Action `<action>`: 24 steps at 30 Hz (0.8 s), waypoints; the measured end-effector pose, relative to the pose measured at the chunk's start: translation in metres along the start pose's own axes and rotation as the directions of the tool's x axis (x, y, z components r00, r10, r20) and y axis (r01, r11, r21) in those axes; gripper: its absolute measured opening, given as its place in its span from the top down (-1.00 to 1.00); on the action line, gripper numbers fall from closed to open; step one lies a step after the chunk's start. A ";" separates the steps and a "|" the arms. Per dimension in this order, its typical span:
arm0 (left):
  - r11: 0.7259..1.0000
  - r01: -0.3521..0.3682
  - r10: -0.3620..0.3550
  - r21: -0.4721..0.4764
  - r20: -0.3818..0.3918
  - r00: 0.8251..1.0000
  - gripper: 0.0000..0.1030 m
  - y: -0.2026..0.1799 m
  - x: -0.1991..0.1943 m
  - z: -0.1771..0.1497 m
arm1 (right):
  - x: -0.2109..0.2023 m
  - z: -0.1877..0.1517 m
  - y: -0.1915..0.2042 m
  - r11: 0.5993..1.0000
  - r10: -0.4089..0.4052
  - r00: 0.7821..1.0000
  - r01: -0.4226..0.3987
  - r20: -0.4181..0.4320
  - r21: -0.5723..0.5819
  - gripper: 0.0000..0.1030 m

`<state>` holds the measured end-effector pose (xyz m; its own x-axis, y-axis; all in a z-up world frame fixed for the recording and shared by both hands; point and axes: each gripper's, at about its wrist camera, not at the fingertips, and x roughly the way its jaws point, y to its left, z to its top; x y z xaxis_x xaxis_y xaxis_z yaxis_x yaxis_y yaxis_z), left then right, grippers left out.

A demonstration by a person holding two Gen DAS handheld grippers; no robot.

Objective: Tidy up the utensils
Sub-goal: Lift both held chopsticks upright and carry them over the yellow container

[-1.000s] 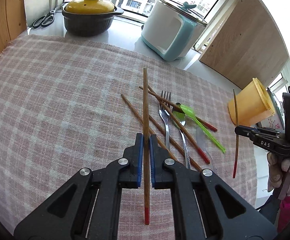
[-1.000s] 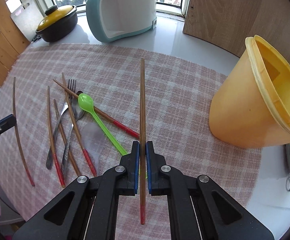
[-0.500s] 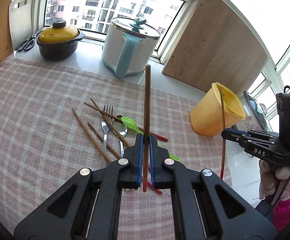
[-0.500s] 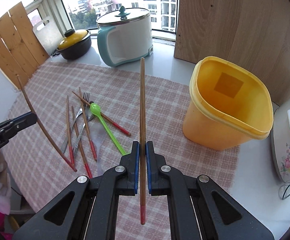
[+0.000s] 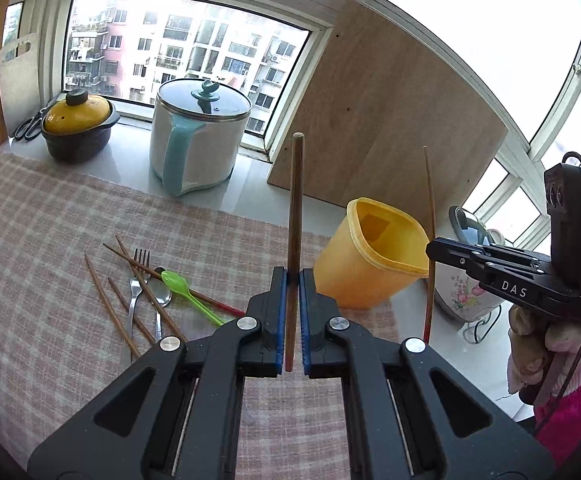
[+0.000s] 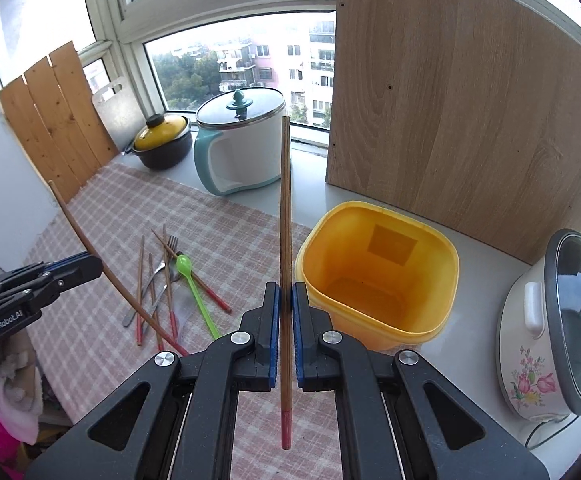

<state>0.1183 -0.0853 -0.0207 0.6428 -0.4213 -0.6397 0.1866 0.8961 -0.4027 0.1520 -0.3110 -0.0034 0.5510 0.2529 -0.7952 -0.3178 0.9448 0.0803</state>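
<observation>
My left gripper [image 5: 291, 280] is shut on a wooden chopstick [image 5: 295, 208] that stands nearly upright, red tip down. My right gripper [image 6: 285, 292] is shut on a second red-tipped chopstick [image 6: 285, 208], also upright. Both hang in the air near the yellow tub [image 6: 378, 276], which is empty and stands upright at the cloth's right edge. The left view shows the right gripper [image 5: 430, 250] beside the tub [image 5: 366, 264]. On the checked cloth [image 5: 42, 240] lie several chopsticks [image 5: 106, 304], a fork [image 5: 136, 284], a metal spoon [image 5: 158, 300] and a green spoon [image 5: 182, 290].
A white and teal pot [image 5: 198, 140] and a black pot with a yellow lid [image 5: 78, 128] stand on the sill at the back. A wooden board [image 6: 470, 100] leans behind the tub. A flowered rice cooker [image 6: 554, 336] sits at the right. Scissors [image 5: 30, 124] lie far left.
Both grippers have risen with their chopsticks and swung toward the yellow tub. The chopsticks now stand steeper, and the tub's open mouth has come into view.
</observation>
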 end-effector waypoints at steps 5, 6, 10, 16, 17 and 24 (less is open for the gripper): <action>1.000 0.027 -0.027 0.008 0.034 0.999 0.93 -0.025 0.003 0.018 | -0.009 0.011 -0.015 1.000 -0.016 1.000 0.016 0.025 -0.009 0.90; 0.999 0.034 -0.034 0.009 0.040 0.999 0.93 -0.029 0.004 0.022 | -0.010 0.013 -0.017 1.000 -0.021 0.999 0.022 0.029 -0.014 0.90; 0.998 0.051 -0.052 0.021 0.071 0.996 0.93 -0.048 0.007 0.040 | -0.012 0.025 -0.029 0.999 -0.040 0.998 0.041 0.044 -0.022 0.90; 0.997 0.060 -0.064 0.043 0.103 0.993 0.93 -0.074 0.019 0.065 | -0.011 0.044 -0.051 0.998 -0.058 0.996 0.058 0.071 -0.008 0.90; 0.997 0.061 -0.065 0.044 0.106 0.992 0.93 -0.078 0.022 0.069 | -0.011 0.047 -0.055 0.998 -0.060 0.995 0.060 0.076 -0.005 0.90; 0.997 0.058 -0.064 0.058 0.111 0.992 0.93 -0.098 0.046 0.090 | -0.003 0.063 -0.075 0.996 -0.083 0.992 0.082 0.098 0.017 0.90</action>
<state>0.1960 -0.1799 0.0481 0.7080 -0.4597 -0.5361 0.2659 0.8768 -0.4007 0.2232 -0.3692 0.0307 0.6486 0.1927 -0.7363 -0.2581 0.9658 0.0253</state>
